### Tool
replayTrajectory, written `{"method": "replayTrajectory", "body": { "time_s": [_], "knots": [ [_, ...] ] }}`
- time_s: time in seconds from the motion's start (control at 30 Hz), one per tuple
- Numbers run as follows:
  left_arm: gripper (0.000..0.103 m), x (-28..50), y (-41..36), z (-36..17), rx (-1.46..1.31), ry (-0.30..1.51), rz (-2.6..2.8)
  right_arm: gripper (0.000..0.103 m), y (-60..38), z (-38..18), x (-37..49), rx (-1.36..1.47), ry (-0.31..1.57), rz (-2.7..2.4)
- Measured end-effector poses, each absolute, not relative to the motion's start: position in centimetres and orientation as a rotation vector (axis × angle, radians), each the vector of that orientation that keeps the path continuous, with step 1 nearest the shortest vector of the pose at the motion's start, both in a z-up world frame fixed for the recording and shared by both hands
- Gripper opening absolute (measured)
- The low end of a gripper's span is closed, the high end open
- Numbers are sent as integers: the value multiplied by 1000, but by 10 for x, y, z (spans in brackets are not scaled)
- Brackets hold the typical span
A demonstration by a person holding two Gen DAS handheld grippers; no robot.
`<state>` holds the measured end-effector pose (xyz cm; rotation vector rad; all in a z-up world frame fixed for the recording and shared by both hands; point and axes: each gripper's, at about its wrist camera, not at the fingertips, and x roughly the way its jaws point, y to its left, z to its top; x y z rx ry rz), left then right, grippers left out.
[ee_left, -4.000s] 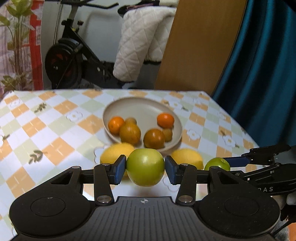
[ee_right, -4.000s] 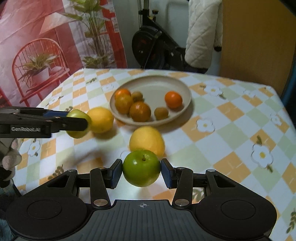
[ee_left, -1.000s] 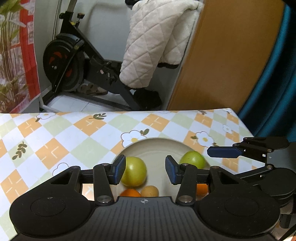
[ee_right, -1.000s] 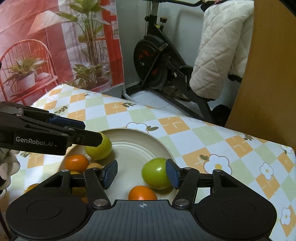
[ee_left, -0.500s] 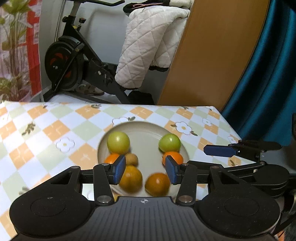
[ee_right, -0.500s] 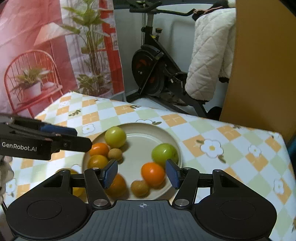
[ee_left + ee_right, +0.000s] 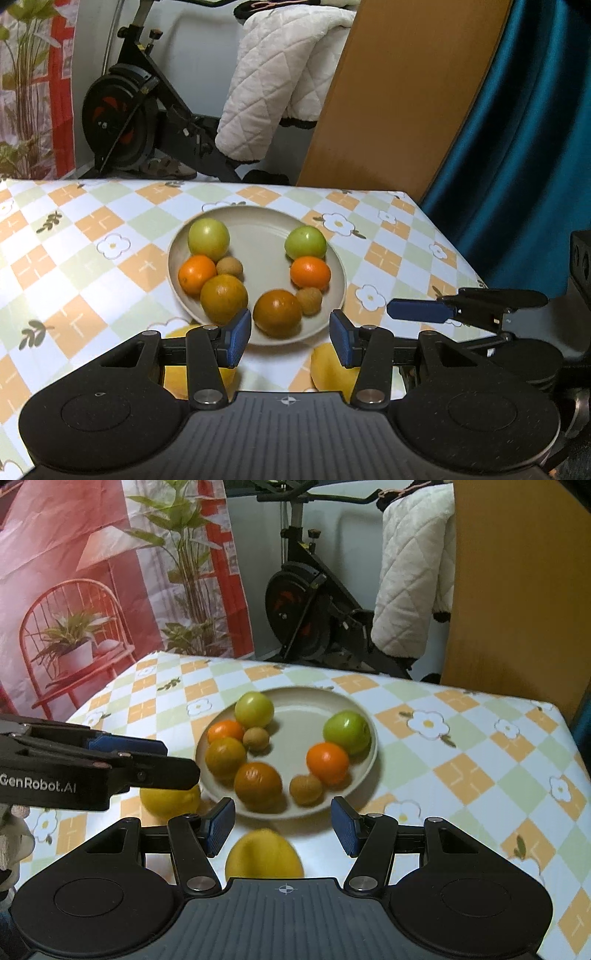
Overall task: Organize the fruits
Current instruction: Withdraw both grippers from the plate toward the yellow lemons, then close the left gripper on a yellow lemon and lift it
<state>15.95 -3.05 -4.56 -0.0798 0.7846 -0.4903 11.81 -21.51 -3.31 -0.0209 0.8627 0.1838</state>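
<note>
Both pairs of jaws stand apart with nothing between the pads: the left gripper (image 7: 291,334) and the right gripper (image 7: 283,825) hang over the near edge of the counter (image 7: 480,775), each pointing down at the plate (image 7: 295,709).

Eight fruits already sit on the plate, beyond both sets of jaws, among them two green apples, one (image 7: 208,239) at the far left and one (image 7: 305,242) at the far right.

What remains off the plate is two lemons on the cloth. One lemon (image 7: 264,853) lies directly below the right jaws, centred in the gap between them and on the near side of the plate. The other lemon (image 7: 170,801) lies just off the plate's left rim, under the left gripper's fingers as the right camera shows it; in the left view it is mostly hidden behind that gripper's own body, so its exact lie there is hard to judge.

So each hand has its own lemon closest: the right a straight drop, the left a short pull back and down. Both look roundish, with no clear long axis to line up on.
</note>
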Motion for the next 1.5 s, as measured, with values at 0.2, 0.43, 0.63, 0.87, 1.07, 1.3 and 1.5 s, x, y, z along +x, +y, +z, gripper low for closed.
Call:
{"method": "replayTrajectory", "body": {
  "time_s": [0.2, 0.43, 0.63, 0.87, 1.07, 1.3, 1.5],
  "knots": [
    [49, 154, -29, -56, -90, 815, -484, 54, -210, -44, 104, -65, 895, 189],
    [49, 152, -33, -61, -86, 830, -495, 54, -208, -47, 98, -63, 906, 213],
    [49, 152, -38, -66, -96, 848, -516, 54, -209, -52, 97, -53, 920, 217],
    [49, 156, -46, -75, -117, 887, -554, 54, -211, -62, 99, -33, 941, 229],
    [49, 162, -53, -83, -140, 917, -570, 53, -210, -67, 100, -32, 948, 240],
    [50, 168, -58, -89, -179, 934, -593, 51, -213, -71, 102, -8, 952, 240],
    [50, 170, -60, -92, -206, 941, -608, 51, -216, -72, 102, 4, 951, 237]
  ]
}}
